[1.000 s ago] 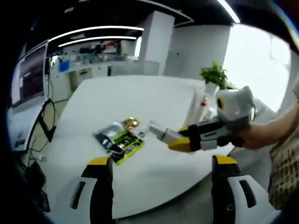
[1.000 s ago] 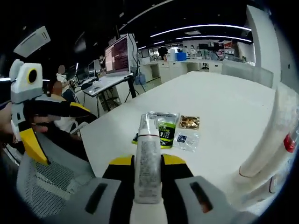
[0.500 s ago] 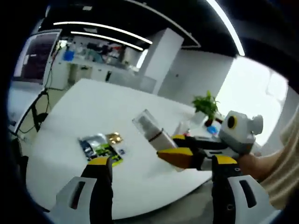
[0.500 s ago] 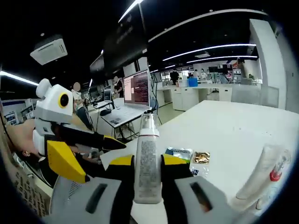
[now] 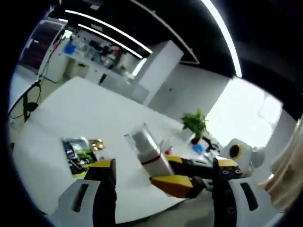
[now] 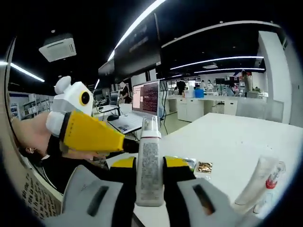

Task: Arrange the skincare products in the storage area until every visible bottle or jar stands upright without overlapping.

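A white spray bottle (image 6: 149,146) with a clear cap and small printed text stands upright between the jaws of my right gripper (image 6: 149,163), which is shut on it. In the left gripper view the same bottle (image 5: 146,150) leans up to the left, held above the white table (image 5: 71,109). My left gripper (image 5: 162,163) is open with its jaws wide apart and nothing between them; it comes into the right gripper view from the left as a yellow jaw (image 6: 92,135), close beside the bottle. A white tube (image 6: 253,184) and a small red-capped bottle (image 6: 271,183) stand on the table.
Flat sachets (image 5: 75,151) and a gold packet (image 5: 97,143) lie on the table, seen again as sachets (image 6: 189,163) and a gold packet (image 6: 204,166). A potted plant (image 5: 194,124) stands at the far edge. A hand (image 6: 31,137) holds the left gripper. Desks and a monitor (image 6: 144,97) lie behind.
The right gripper has lifted the bottle off table level and brought it closer to the left gripper. Both cameras have tilted upward. The left gripper stays open.
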Demonstrator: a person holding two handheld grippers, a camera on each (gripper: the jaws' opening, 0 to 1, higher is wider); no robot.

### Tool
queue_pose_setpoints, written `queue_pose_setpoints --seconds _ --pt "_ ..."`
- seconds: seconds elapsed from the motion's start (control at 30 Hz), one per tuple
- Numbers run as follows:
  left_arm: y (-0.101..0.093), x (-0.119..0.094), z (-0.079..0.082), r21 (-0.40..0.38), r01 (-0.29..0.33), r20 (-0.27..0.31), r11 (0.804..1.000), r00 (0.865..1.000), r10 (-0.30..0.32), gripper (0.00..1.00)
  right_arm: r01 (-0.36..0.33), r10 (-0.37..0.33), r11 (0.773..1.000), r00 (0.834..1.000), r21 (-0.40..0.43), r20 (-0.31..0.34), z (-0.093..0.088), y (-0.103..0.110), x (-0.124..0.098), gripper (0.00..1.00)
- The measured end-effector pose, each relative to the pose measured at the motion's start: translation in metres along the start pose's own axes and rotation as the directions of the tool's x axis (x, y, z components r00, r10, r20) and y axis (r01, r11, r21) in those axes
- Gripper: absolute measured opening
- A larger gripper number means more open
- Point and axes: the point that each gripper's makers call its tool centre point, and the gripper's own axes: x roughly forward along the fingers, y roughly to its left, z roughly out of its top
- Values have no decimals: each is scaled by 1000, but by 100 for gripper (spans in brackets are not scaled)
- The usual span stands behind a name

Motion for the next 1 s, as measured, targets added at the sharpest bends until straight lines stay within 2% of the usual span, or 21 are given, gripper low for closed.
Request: queue_pose_setpoints --seconds 0.17,0.3,0.57,0.8,1.0 --pt "-10 7 1 -49 43 29 998 999 -42 73 -11 11 1000 1000 -11 26 7 8 -4 20" --pt "-15 11 -4 -60 65 34 996 997 -63 62 -31 31 1000 997 3 64 15 17 -7 20" --pt "-22 17 -9 -95 96 45 991 995 -92 43 -22 22 1000 997 -10 73 15 19 -13 20" --pt "-21 20 -15 -104 75 43 992 997 -71 37 27 -25 998 999 -61 41 9 12 -19 20" --pt "-13 18 -12 -69 10 58 998 998 -6 27 73 -71 991 997 -111 19 6 5 -23 20"
